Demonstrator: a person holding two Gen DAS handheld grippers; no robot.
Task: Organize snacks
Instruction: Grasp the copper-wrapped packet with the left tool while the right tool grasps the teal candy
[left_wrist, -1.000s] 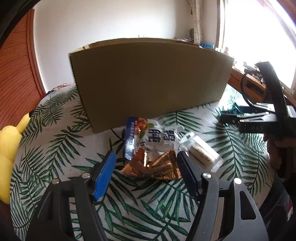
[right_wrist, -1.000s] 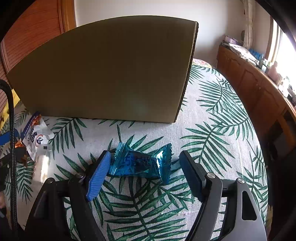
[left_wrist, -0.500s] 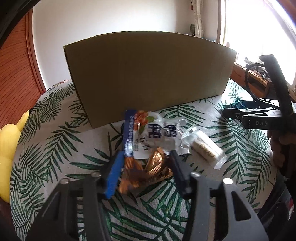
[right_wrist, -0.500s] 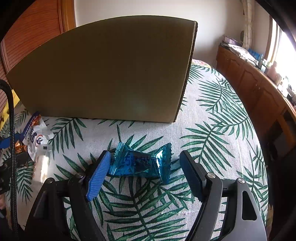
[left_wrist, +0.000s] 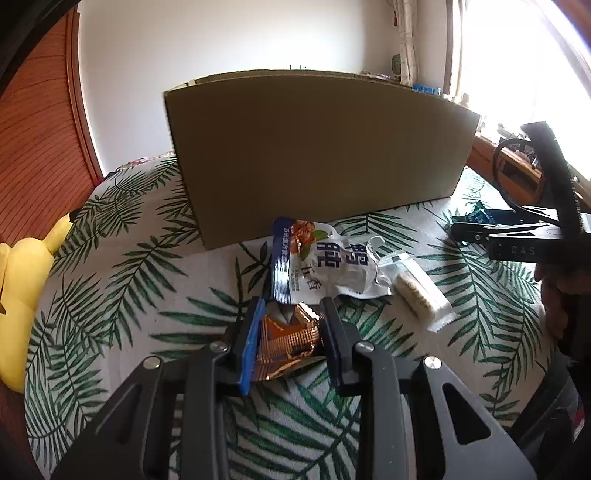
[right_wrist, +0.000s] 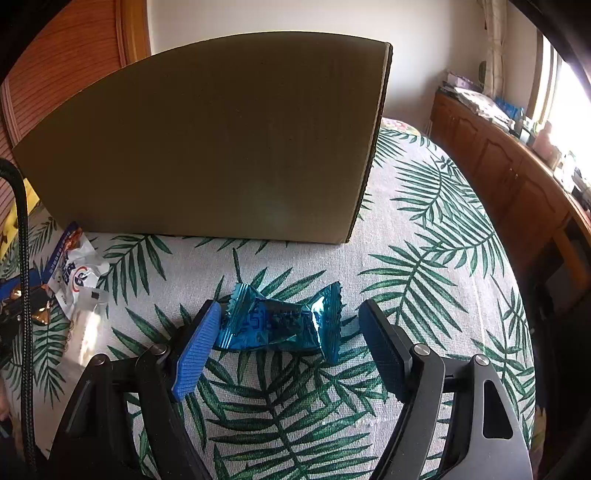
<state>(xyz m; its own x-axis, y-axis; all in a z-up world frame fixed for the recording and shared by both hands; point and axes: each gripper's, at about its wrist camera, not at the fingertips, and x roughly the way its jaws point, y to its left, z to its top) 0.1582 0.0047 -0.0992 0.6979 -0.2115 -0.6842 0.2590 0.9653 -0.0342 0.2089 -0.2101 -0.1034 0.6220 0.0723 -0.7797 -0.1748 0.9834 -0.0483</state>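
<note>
A: Well, which claw is closer to having a snack?

B: The left claw (left_wrist: 290, 341). Its jaws are closing, with the copper packet (left_wrist: 286, 341) between them and both pads already against its crinkled foil. The packet lies straight ahead between the fingers, in front of the box (left_wrist: 317, 155) toward its left end.

A: And the right one?

B: The right claw (right_wrist: 291, 345) stands wide and holds nothing. The blue candy (right_wrist: 280, 323) lies between its fingers with its long axis across the gap, twisted ends pointing at the pads. The left pad sits just at one end; the other is apart from the far end. My guess is a plain squeeze would catch it lengthwise.

A: What else is loose?

B: A white pouch (left_wrist: 328, 266) lies just beyond the copper packet, touching it, and a clear-wrapped bar (left_wrist: 419, 291) sits right of that, angled toward the near right.

A: Where would they go?

B: Probably into the box; it stands beyond both snacks, its near wall tall, so each would need lifting over the rim. I cannot see inside.

A: The surface?

B: A palm-leaf cloth (right_wrist: 424, 258), soft-looking, perhaps a bed. A yellow plush (left_wrist: 22, 288) rests at its left edge, a wooden cabinet (right_wrist: 498, 166) along the right under a bright window.
</note>
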